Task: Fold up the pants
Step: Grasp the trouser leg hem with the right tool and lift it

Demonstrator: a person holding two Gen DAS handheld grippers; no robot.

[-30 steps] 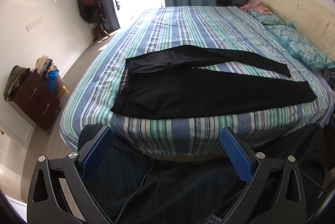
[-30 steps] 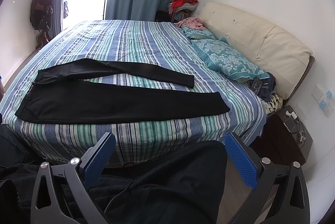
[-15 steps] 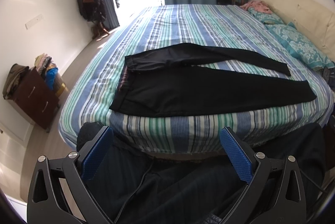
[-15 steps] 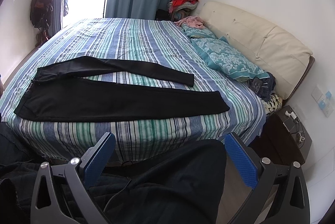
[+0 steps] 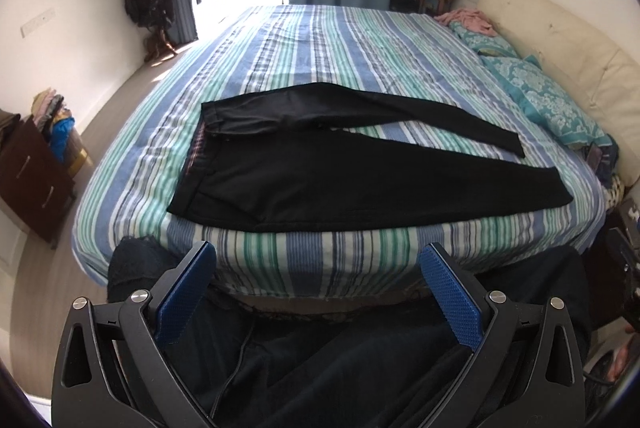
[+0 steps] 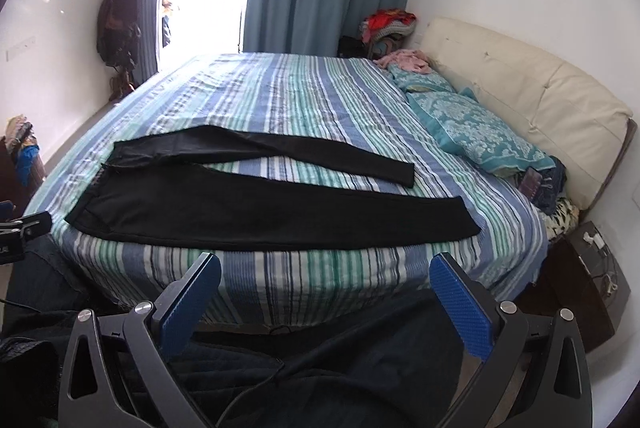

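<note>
Two grippers, the left gripper (image 5: 316, 292) and right gripper (image 6: 325, 304), hang before the bed's near edge with jaws spread wide, gripping nothing. Black pants (image 5: 320, 180) lie flat on the striped bed (image 5: 320, 40), waistband left, legs splayed rightward toward the teal pillows (image 6: 472, 128)

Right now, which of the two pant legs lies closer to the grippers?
The wider, straighter leg along the bed's near edge. The other leg lies behind it, narrower and angled away, with striped sheet showing between them. Both grippers hang open, short of the bed.
</note>
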